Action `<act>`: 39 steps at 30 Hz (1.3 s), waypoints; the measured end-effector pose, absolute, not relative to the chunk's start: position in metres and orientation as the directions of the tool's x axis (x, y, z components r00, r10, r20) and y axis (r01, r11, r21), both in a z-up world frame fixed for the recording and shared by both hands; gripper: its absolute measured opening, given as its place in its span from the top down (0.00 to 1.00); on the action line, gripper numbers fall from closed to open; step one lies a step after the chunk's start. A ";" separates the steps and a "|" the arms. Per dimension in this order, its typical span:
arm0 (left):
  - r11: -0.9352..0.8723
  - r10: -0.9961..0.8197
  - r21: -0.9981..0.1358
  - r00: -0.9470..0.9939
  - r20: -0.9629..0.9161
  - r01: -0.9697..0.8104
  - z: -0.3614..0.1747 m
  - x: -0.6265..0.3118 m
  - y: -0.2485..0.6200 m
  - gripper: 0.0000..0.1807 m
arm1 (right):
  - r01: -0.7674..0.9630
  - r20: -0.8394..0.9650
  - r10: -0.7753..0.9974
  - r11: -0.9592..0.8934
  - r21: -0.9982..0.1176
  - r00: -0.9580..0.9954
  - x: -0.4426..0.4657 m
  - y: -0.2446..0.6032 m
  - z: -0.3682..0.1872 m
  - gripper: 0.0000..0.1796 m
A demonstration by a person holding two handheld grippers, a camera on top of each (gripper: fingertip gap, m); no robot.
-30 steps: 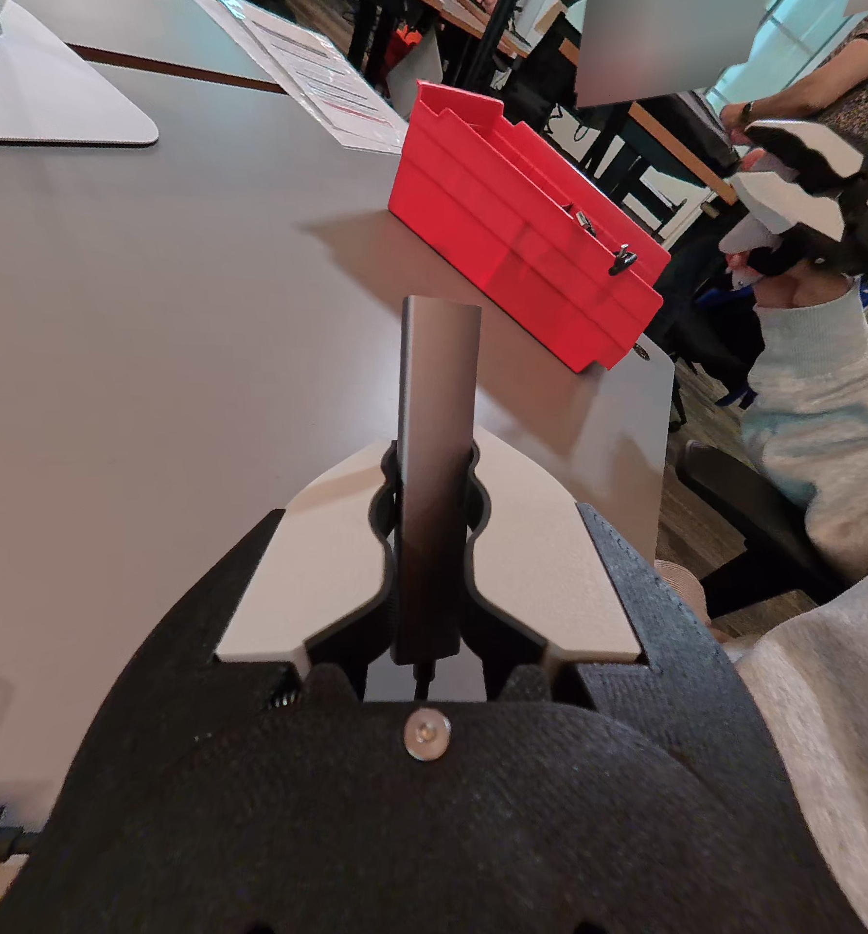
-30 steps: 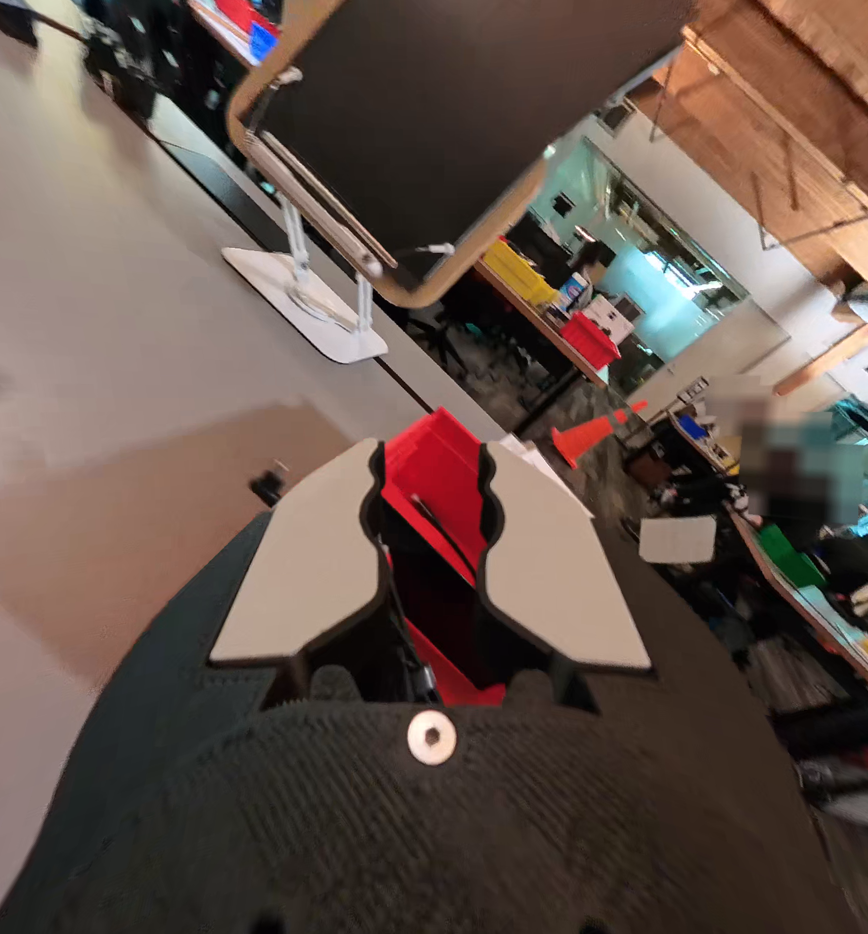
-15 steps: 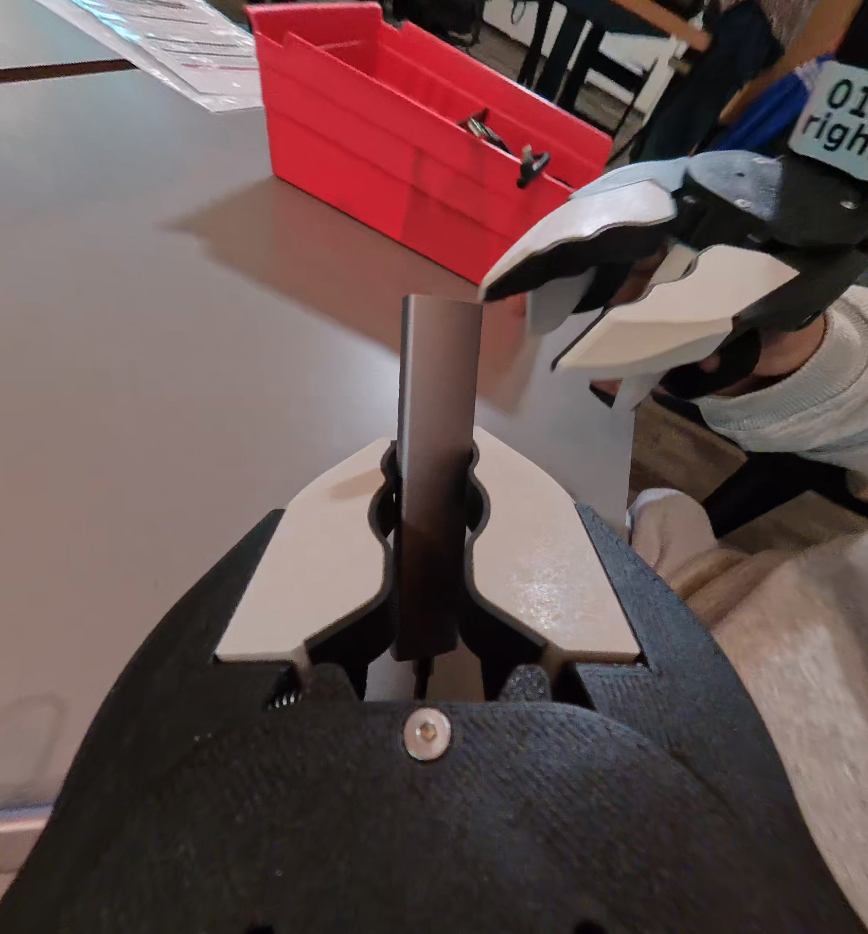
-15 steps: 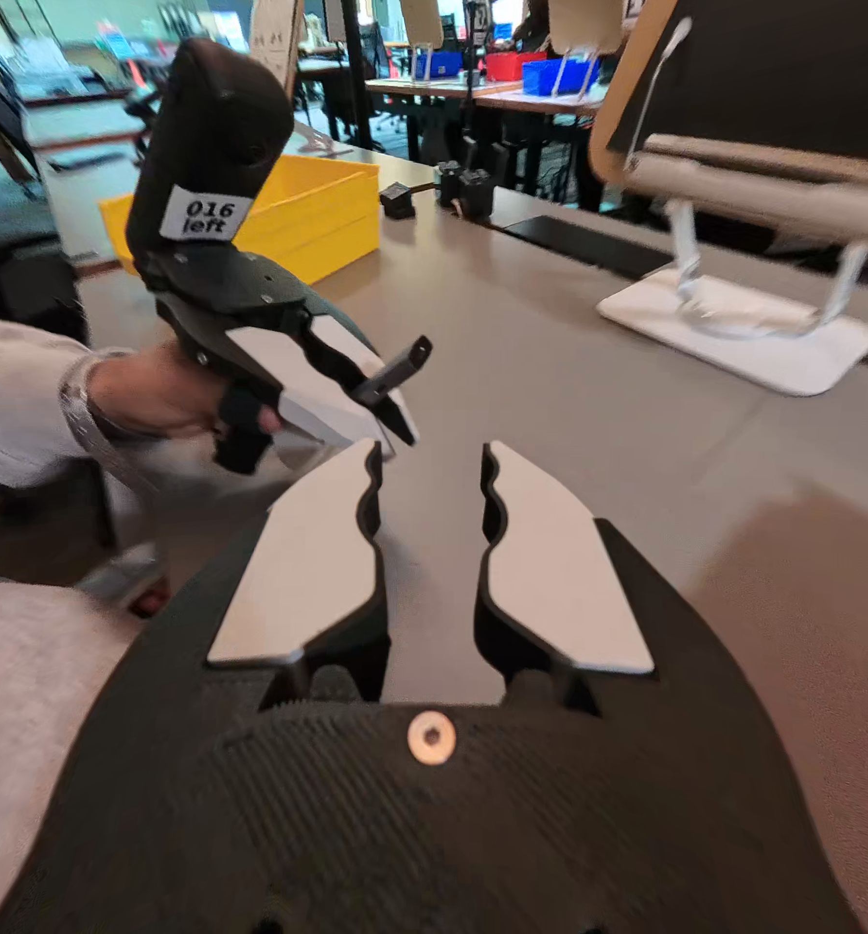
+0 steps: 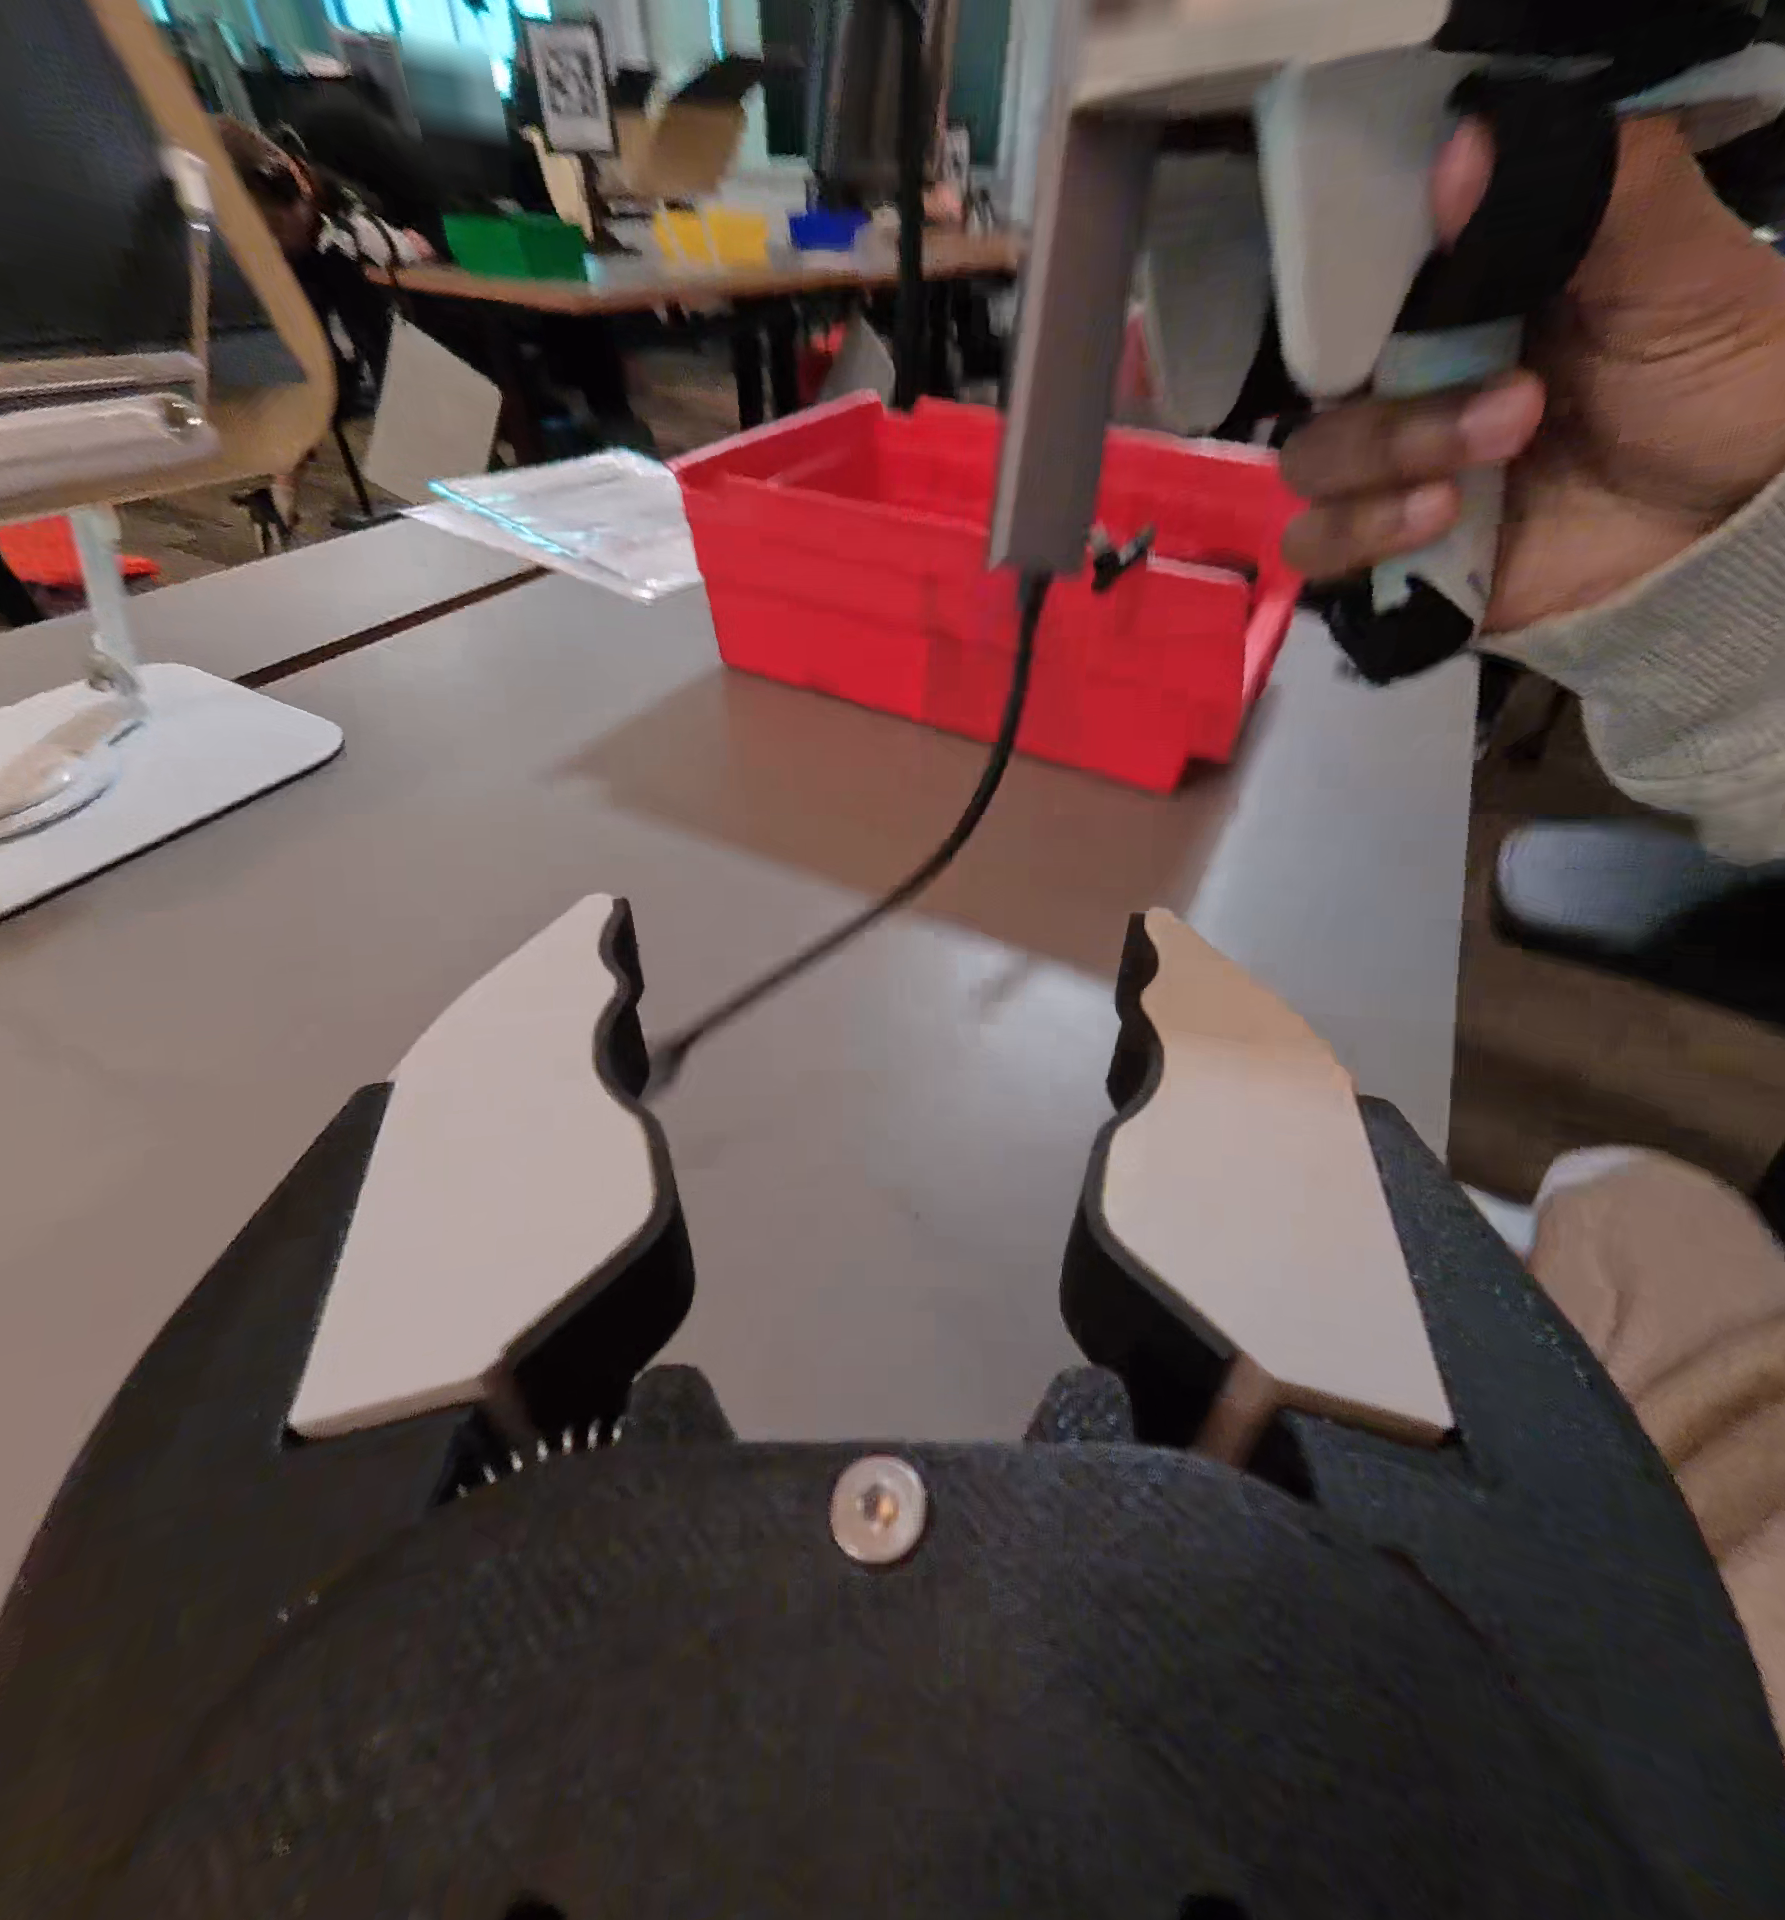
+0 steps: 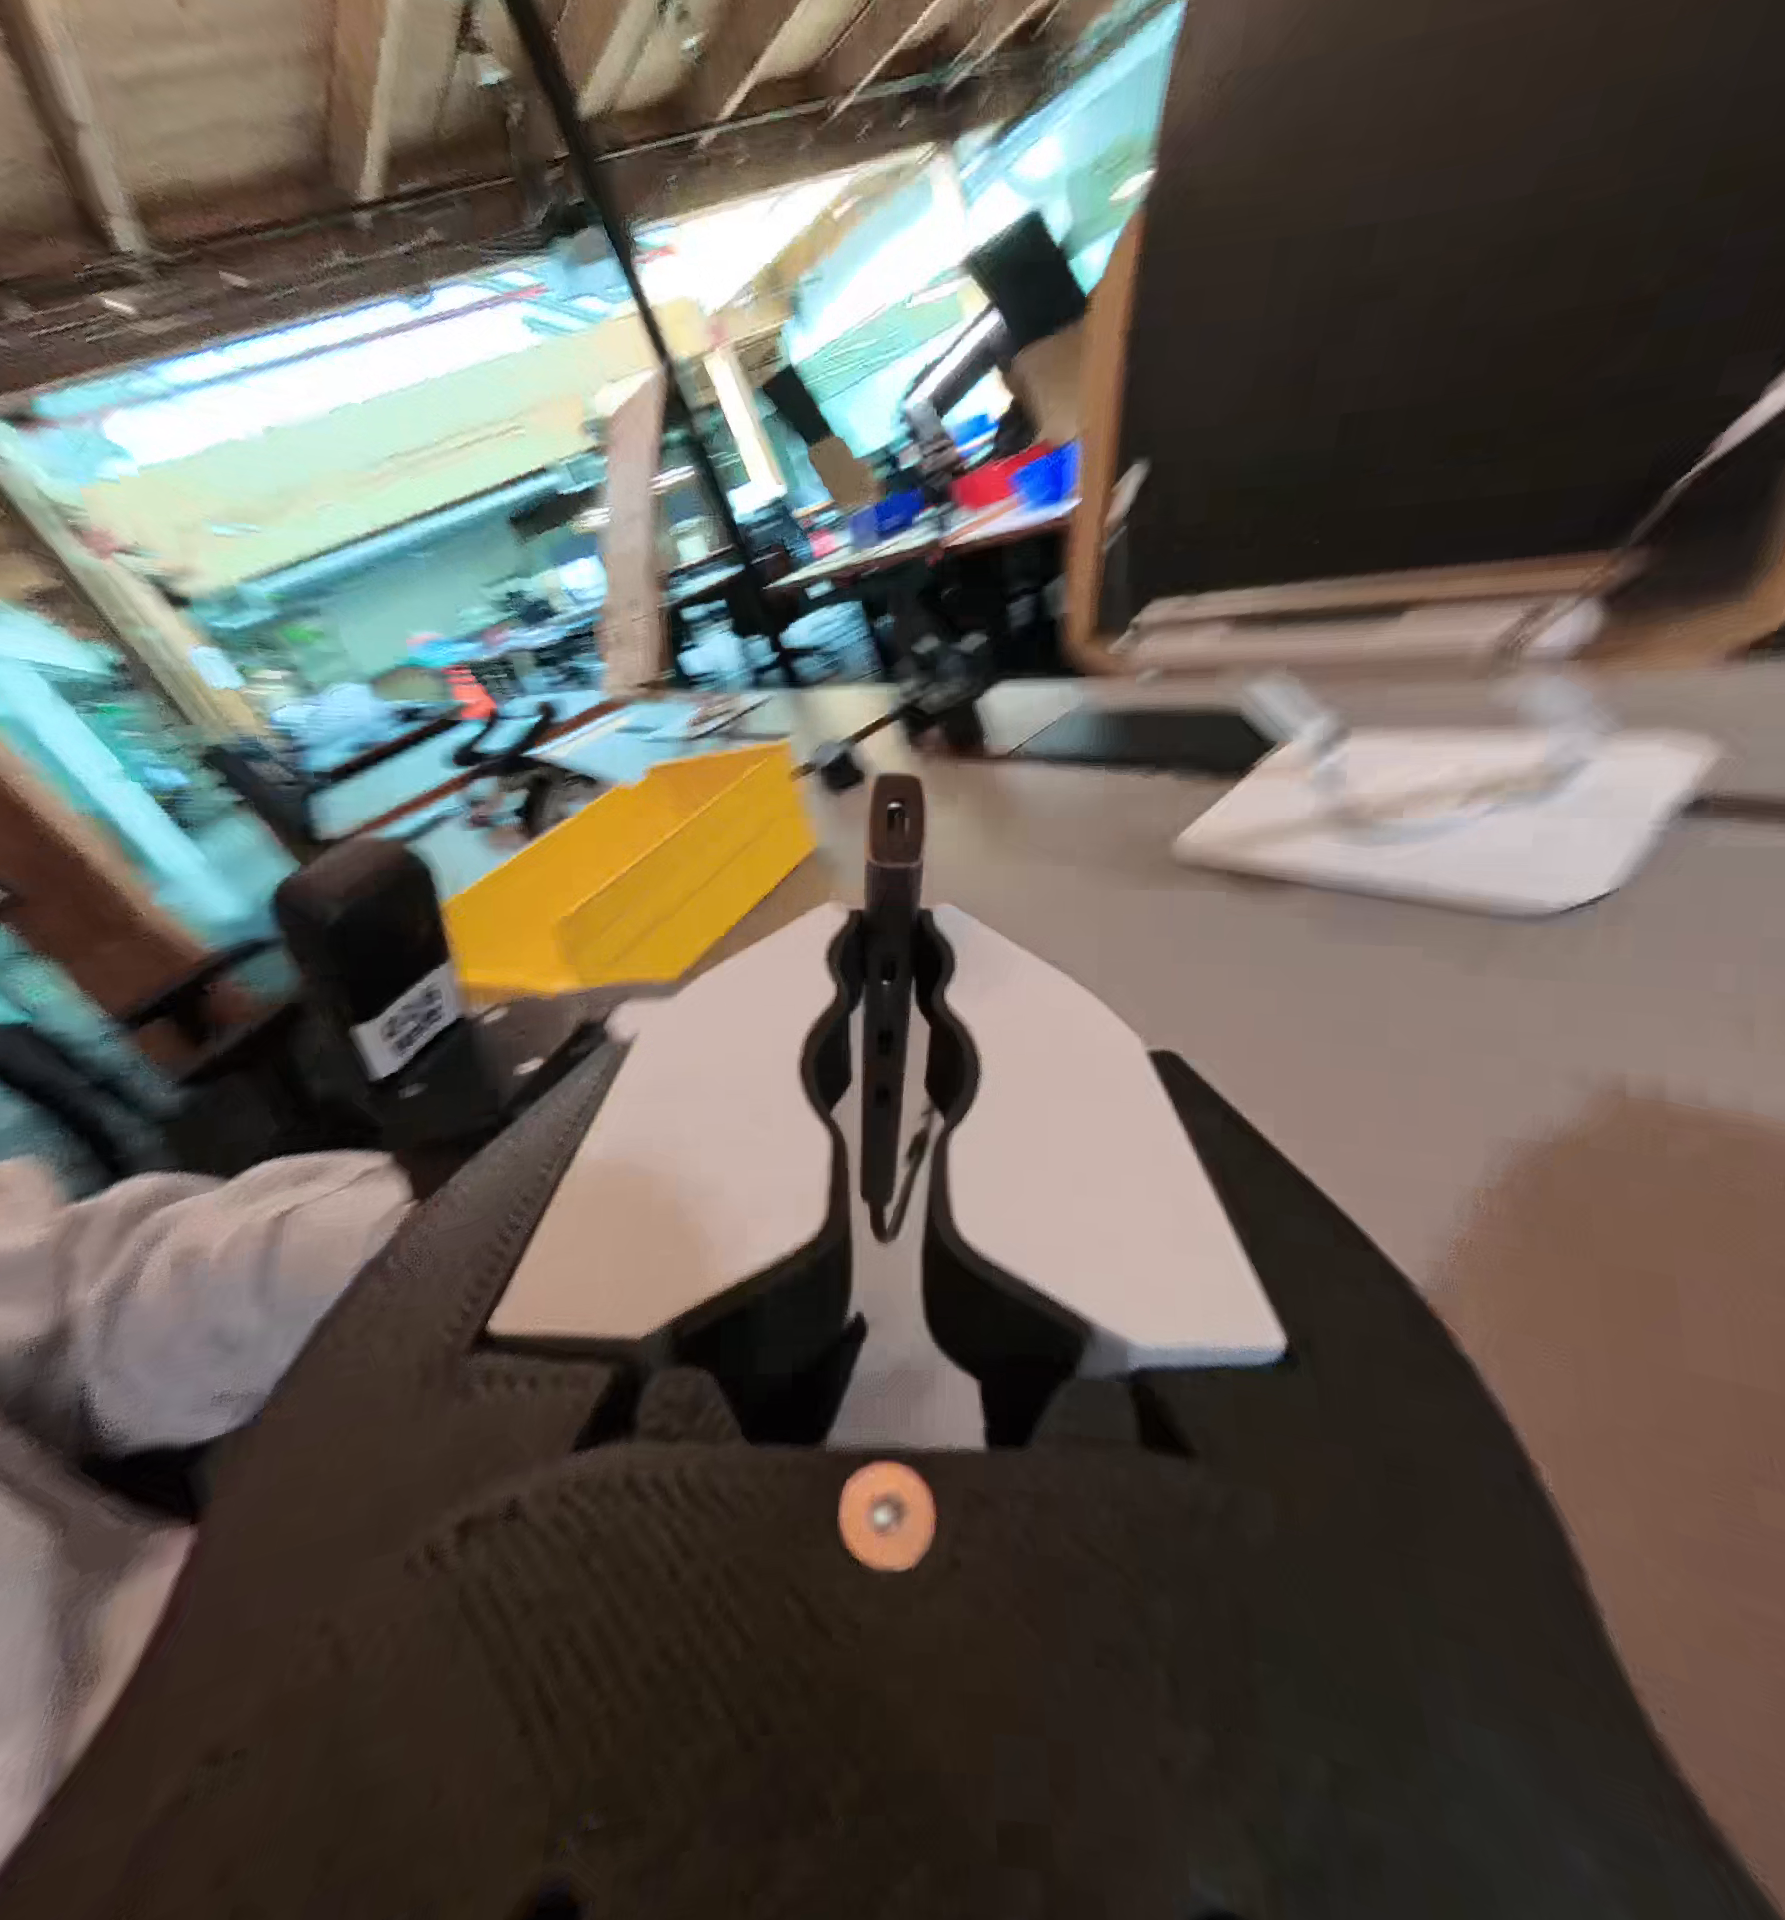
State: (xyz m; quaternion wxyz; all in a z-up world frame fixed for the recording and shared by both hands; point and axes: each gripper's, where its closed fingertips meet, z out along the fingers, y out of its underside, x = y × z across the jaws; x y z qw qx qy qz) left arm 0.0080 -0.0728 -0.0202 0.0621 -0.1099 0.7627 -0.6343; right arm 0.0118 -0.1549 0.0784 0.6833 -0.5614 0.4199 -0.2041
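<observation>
The left gripper (image 5: 877, 997) is hovering low over the grey desk (image 5: 348, 987) with its white fingers (image 5: 514, 1174) spread wide and nothing between them. The right gripper (image 6: 890, 935) is pinching a slim dark grey bar-shaped device (image 6: 890, 935) edge-on between its fingers, the bar's slotted end sticking out past the tips. In the left wrist view that same device (image 5: 1070, 343) is hanging upright above the red bin (image 5: 867, 582), held up by the right gripper (image 5: 1272, 218) in a person's hand (image 5: 1636, 416). A thin black cable (image 5: 971, 800) is running from the device's lower end down in front of the red bin to the desk, ending beside the left gripper's left fingertip. Left of the red bin, a clear plastic sleeve of paper (image 5: 576, 520) is lying on the desk; farther left, a white stand base (image 5: 171, 758) is resting there. A yellow bin (image 6: 649, 873) is sitting at the desk's far-left side in the right wrist view.
</observation>
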 end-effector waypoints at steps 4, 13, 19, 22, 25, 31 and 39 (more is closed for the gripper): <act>0.058 -0.209 -0.936 -0.921 0.329 -0.347 -0.021 0.022 -0.067 0.52 | 0.091 -0.104 -0.938 0.142 -0.986 0.330 0.019 -0.249 0.156 0.95; 0.080 -0.188 -0.873 -0.867 0.461 -0.481 -0.046 0.029 -0.067 0.60 | 0.195 0.096 -0.993 -0.109 -0.975 -0.074 0.035 -0.379 0.186 0.95; 0.112 -0.176 -0.858 -0.860 0.479 -0.501 -0.056 0.029 -0.068 0.62 | -0.055 -0.048 -0.999 0.048 -0.997 -0.004 0.082 -0.401 0.088 0.95; 0.122 -0.179 -0.860 -0.863 0.472 -0.496 -0.060 0.031 -0.067 0.62 | -0.096 -0.176 -0.982 0.169 -0.981 0.064 0.094 -0.393 0.069 0.95; 0.130 -0.175 -0.855 -0.861 0.479 -0.502 -0.063 0.032 -0.067 0.62 | -0.134 -0.243 -0.969 0.235 -0.963 0.042 0.098 -0.407 0.059 0.95; 0.119 -0.160 -0.839 -0.844 0.512 -0.531 -0.064 0.032 -0.066 0.63 | -0.065 -0.326 -0.944 0.328 -0.942 -0.046 0.091 -0.450 0.055 0.95; 0.118 -0.145 -0.815 -0.822 0.551 -0.567 -0.065 0.030 -0.071 0.64 | 0.084 -0.340 -0.933 0.332 -0.940 -0.118 0.110 -0.472 0.077 0.95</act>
